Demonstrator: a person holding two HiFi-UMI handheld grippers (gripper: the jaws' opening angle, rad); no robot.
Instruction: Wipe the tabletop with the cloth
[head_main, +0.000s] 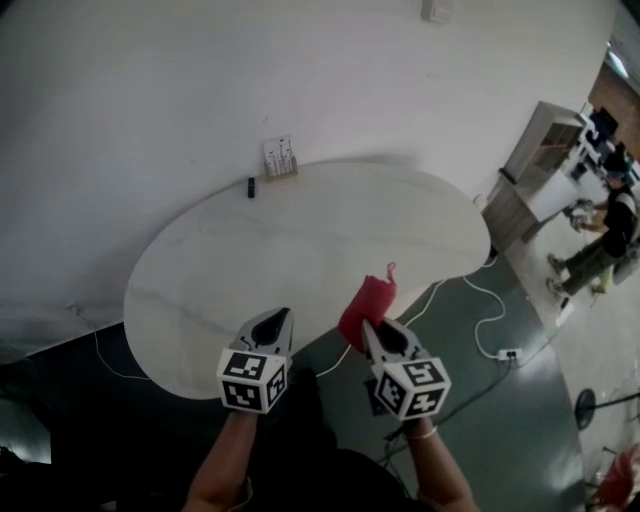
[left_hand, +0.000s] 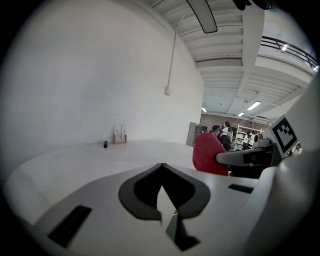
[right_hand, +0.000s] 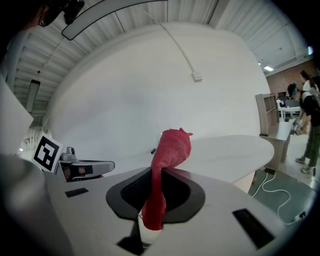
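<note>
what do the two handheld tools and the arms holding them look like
The left tool and right tool match: pale grey bodies narrowing to dark, pointed jaws, each with a white cube of black square markers at the back. No cable shows on either. The forearms are bare, no sleeves in view; the right wrist seems to carry a thin band.

Left tool (head_main: 281, 318) closed; right tool (head_main: 369, 329) gripping cloth (head_main: 367, 303).

White left claw (head_main: 283, 314), right claw (head_main: 367, 326)
</note>
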